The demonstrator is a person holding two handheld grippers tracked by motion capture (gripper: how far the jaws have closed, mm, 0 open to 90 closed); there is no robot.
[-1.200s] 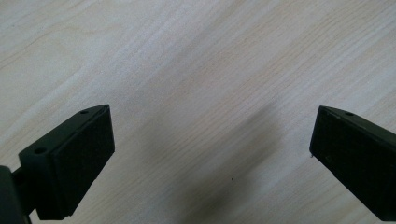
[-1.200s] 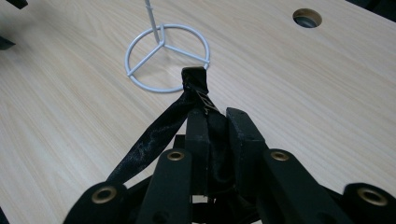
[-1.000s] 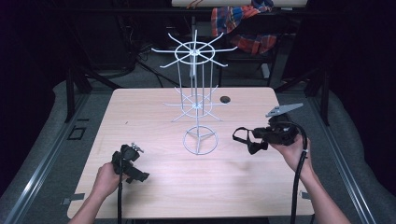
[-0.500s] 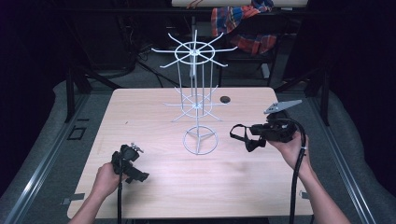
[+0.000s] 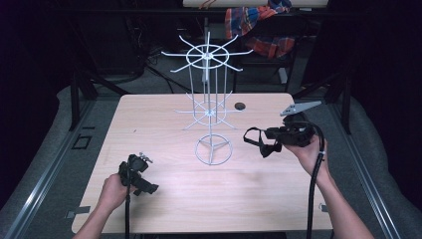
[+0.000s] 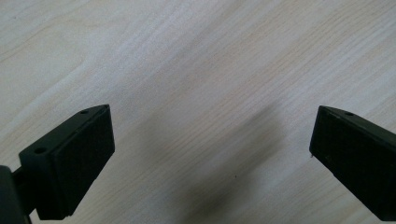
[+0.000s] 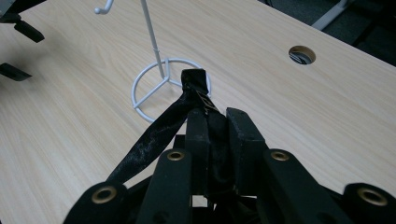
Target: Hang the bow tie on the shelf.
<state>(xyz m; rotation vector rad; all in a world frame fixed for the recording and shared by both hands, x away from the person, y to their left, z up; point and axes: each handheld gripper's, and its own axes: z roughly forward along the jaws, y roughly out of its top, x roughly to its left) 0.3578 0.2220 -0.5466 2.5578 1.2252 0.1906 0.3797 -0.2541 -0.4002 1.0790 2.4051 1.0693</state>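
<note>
My right gripper (image 5: 272,135) hovers over the right side of the table, shut on a black strap (image 5: 253,139) that loops out to its left toward the wire stand. In the right gripper view the jaws (image 7: 217,122) pinch the black strap (image 7: 154,135), whose folded end points at the stand's ring base (image 7: 140,91). The white wire stand (image 5: 209,112) rises from the table's middle with hooked arms at two levels. My left gripper (image 5: 138,175) rests at the front left, and in the left gripper view it (image 6: 210,158) stands wide open over bare wood.
The light wood table (image 5: 164,124) has a round cable hole (image 5: 240,105) behind the stand, also the hole (image 7: 301,54) in the right gripper view. A plaid cloth (image 5: 259,25) hangs beyond the far edge. Dark floor and metal rails surround the table.
My right gripper has carried the strap a little to the left, closer to the stand's base. The left gripper has stayed put.
</note>
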